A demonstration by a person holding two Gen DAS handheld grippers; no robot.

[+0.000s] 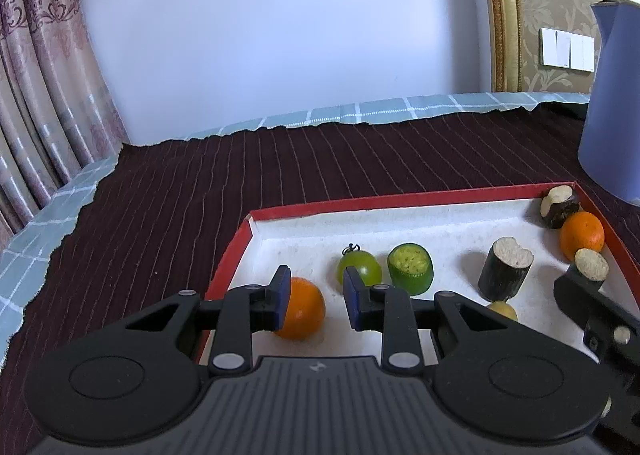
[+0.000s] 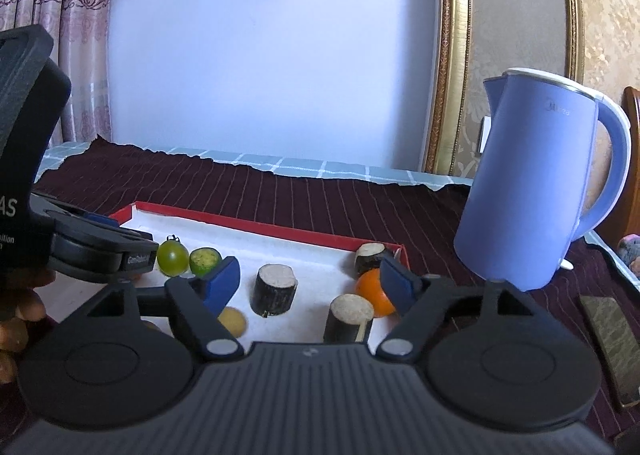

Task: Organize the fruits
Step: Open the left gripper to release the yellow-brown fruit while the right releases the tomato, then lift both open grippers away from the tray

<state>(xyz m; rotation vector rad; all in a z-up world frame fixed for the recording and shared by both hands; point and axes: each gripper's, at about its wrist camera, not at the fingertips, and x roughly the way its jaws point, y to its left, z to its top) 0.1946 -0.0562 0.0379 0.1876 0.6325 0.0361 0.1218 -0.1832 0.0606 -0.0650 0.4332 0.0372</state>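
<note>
On maroon cloth (image 1: pixel 200 191), the red tray (image 1: pixel 400 201) holds oranges (image 1: pixel 302 309) — both hand-held grippers (image 1: pixel 316 297) (image 2: pixel 310 287) gape empty.

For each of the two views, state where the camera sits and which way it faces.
Left wrist: sits behind the left gripper, facing forward over the tray; its open fingers flank an orange.
Right wrist: sits behind the right gripper, open over a dark cut piece; it faces the wall, blue kettle on the right, left gripper at the left edge.
Shared: tray, green tomato, kettle.
</note>
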